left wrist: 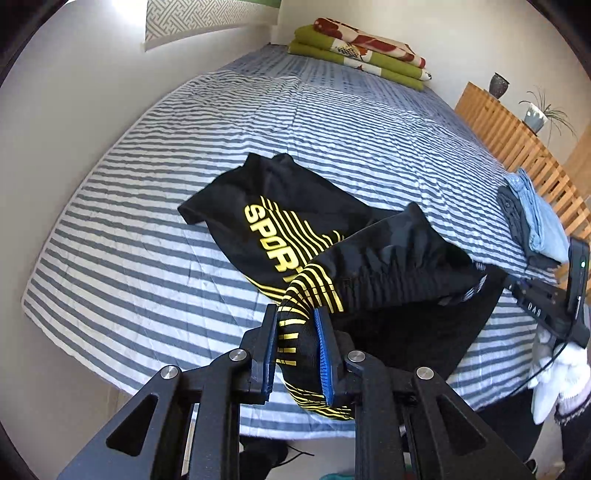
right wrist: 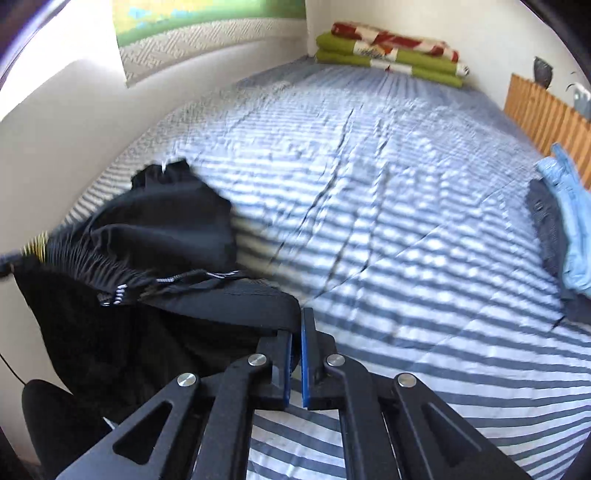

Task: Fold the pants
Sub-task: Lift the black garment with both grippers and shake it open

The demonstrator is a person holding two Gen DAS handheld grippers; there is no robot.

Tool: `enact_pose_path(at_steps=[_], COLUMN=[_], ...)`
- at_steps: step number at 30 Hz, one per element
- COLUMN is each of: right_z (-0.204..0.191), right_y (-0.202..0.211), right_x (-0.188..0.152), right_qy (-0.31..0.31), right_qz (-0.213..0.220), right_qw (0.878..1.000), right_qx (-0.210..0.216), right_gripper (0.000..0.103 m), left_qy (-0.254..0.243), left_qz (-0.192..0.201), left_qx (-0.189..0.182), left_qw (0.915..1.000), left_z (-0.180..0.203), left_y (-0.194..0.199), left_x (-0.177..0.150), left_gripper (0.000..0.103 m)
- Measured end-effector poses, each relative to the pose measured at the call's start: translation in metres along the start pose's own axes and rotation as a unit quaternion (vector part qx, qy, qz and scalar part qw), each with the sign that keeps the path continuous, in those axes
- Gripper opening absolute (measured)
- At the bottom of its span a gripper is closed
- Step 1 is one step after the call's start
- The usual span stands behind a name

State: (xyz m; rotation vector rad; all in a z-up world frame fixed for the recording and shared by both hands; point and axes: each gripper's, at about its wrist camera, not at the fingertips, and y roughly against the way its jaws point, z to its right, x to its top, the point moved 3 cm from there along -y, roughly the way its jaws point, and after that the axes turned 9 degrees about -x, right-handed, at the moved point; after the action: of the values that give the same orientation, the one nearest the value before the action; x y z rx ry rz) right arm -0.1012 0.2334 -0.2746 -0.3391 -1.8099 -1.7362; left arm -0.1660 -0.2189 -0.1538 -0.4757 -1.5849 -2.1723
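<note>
Blue ribbed pads of the left gripper [left wrist: 297, 321] clamp bunched yellow-striped black pants [left wrist: 280, 229], right gripper [right wrist: 297, 325] pinching their smooth edge at 10 o'clock, striped quilt [left wrist: 129, 206] beneath.

Home bedroom. A bed [left wrist: 147, 206] fills most of both views, covered with a blue-grey and white striped quilted sheet and pushed against a plain white wall [left wrist: 66, 110]. Folded blankets [left wrist: 360, 51], green with a red-and-white floral one on top, are stacked at the far end. A slatted wooden cabinet [left wrist: 517, 147] stands along the bed's right side; on it sit a dark vase [left wrist: 498, 85] and a potted plant [left wrist: 543, 114]. A patterned wall hanging [right wrist: 207, 33] with green at its top hangs above the bed. Folded clothes [left wrist: 535, 218], light blue denim on dark grey, lie at the bed's right edge.
</note>
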Motion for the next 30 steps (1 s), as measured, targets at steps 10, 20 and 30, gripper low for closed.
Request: enact_pose_path(at_steps=[10, 20, 30], right_z=[0.029, -0.110, -0.185], right_y=[0.108, 0.035, 0.196], right_x=[0.062, 0.232, 0.376], right_qy=[0.035, 0.089, 0.080], right_qz=[0.100, 0.087, 0.268], right_qw=[0.992, 0.990, 0.956], right_qx=[-0.063, -0.058, 0.091], right_gripper=[0.003, 0.003, 0.003], left_qy=[-0.032, 0.052, 0.010], left_qz=[0.044, 0.102, 0.297], left_qx=[-0.100, 0.007, 0.070], left_qw=[0.9934, 0.9934, 0.9523], left_z=[0.045, -0.063, -0.050], left_y=[0.056, 0.082, 0.318], left_x=[-0.008, 0.113, 0.165], left_gripper=[0.019, 0.015, 0.015])
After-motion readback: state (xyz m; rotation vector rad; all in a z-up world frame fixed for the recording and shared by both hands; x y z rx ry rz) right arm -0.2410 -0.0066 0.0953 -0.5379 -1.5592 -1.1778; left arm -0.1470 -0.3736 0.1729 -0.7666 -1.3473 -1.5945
